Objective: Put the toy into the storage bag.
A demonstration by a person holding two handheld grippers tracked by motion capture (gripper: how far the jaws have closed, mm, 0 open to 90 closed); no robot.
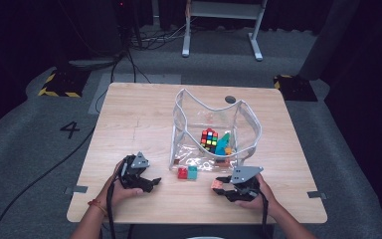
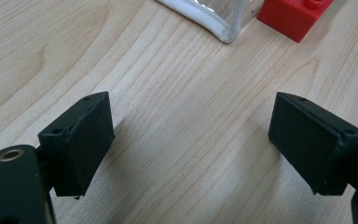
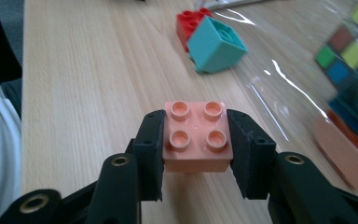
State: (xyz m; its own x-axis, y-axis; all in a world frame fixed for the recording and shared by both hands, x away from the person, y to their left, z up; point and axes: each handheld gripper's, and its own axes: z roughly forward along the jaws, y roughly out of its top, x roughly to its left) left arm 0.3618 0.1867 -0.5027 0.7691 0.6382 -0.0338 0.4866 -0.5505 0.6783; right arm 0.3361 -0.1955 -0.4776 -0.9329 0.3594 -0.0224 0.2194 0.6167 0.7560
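Fingers [image 3: 151, 154] of the right gripper [image 3: 196, 149] clamp a salmon-pink brick [image 3: 196, 137] by two opposite side walls, studs up, the brick carried clear of the table [image 3: 84, 93]. In the high view the same brick [image 1: 217, 184] projects from the right gripper [image 1: 222, 186] toward the person's left. Just ahead of these fingers stand a teal brick [image 3: 216, 45] and, touching it on its far side, a red brick [image 3: 190, 23]; both rest on the table outside the clear bag [image 1: 214, 127], against its near wall. To the fingers' right, behind the plastic, lie a colour cube [image 3: 349, 51] and further pieces, blurred. The left gripper [image 1: 146, 183] rests low at the table with its fingers [image 2: 81, 140] spread and nothing between them; the red brick [image 2: 294, 16] and the bag's white-trimmed corner [image 2: 216, 25] lie ahead of them, well apart.

Step in hand, as judged: transport of a grasped brick, either toward the two loose bricks or toward the bag. The destination cannot be told. The next move calls for a steady grasp, studs kept level, and, for stacking, alignment squarely above the teal brick before pressing down, with the left gripper available to brace the lower bricks.
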